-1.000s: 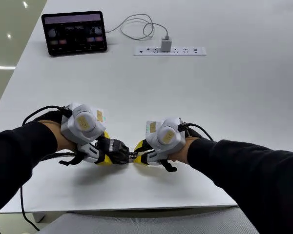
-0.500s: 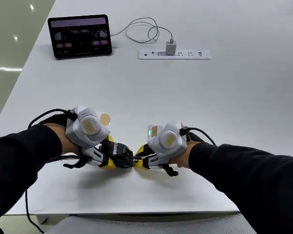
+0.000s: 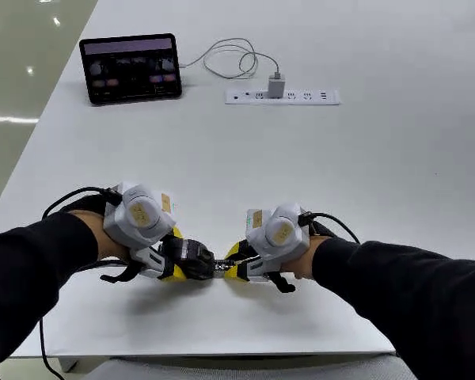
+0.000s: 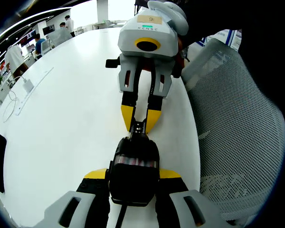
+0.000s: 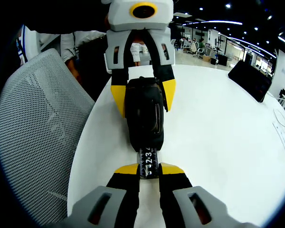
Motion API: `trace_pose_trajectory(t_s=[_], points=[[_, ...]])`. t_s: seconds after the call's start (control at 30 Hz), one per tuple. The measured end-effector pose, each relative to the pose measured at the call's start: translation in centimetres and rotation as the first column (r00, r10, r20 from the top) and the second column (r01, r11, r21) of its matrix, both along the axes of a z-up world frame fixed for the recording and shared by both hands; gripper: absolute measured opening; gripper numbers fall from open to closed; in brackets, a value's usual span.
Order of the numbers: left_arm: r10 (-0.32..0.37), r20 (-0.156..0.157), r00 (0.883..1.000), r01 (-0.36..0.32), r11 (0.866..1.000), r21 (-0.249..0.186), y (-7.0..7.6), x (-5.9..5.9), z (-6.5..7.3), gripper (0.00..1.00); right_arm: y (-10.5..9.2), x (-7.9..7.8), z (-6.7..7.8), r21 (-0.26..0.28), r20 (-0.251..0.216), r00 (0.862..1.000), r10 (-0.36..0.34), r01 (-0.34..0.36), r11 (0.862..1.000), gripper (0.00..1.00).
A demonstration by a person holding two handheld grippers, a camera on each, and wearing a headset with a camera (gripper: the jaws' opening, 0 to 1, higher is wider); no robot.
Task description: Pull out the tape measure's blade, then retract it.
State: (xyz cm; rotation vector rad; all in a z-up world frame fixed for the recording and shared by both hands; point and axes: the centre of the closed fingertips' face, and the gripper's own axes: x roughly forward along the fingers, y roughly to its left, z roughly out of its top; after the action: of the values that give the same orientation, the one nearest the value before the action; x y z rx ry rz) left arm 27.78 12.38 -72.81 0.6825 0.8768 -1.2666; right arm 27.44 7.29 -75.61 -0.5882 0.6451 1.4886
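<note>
Tape measure [image 3: 191, 257]: boxy black case with rounded corners, low at near edge of smooth white desk [image 3: 301, 174]. Left gripper [image 4: 133, 174] has yellow-tipped jaws clamped on case sides. Short flat stretch of black blade [image 5: 147, 161] with white numerals is out. Right gripper [image 5: 148, 169] jaws are pinched narrow on its end.
</note>
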Motion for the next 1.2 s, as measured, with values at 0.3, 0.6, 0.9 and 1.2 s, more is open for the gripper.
trace_pose_trajectory(t_s=[0.3, 0.6, 0.9, 1.2], points=[[-0.003, 0.003, 1.0, 0.003, 1.0, 0.001, 0.0, 0.1, -0.1, 0.33, -0.8, 0.0, 0.0, -0.005, 0.006, 1.0, -0.007, 0.007, 1.0, 0.1], [0.005, 0.003, 1.0, -0.005, 1.0, -0.002, -0.1, 0.1, -0.1, 0.33, -1.6, 0.1, 0.0, -0.017, 0.009, 1.0, -0.01, 0.01, 1.0, 0.1], [0.007, 0.002, 1.0, -0.007, 1.0, -0.004, -0.1, 0.0, -0.1, 0.33, -2.8, 0.2, -0.1, -0.025, 0.008, 1.0, -0.021, 0.021, 0.999, 0.1], [0.011, 0.005, 1.0, -0.011, 1.0, -0.004, -0.2, -0.1, 0.1, 0.33, -4.0, 0.3, -0.1, -0.031, 0.01, 1.0, -0.028, 0.029, 0.999, 0.1]])
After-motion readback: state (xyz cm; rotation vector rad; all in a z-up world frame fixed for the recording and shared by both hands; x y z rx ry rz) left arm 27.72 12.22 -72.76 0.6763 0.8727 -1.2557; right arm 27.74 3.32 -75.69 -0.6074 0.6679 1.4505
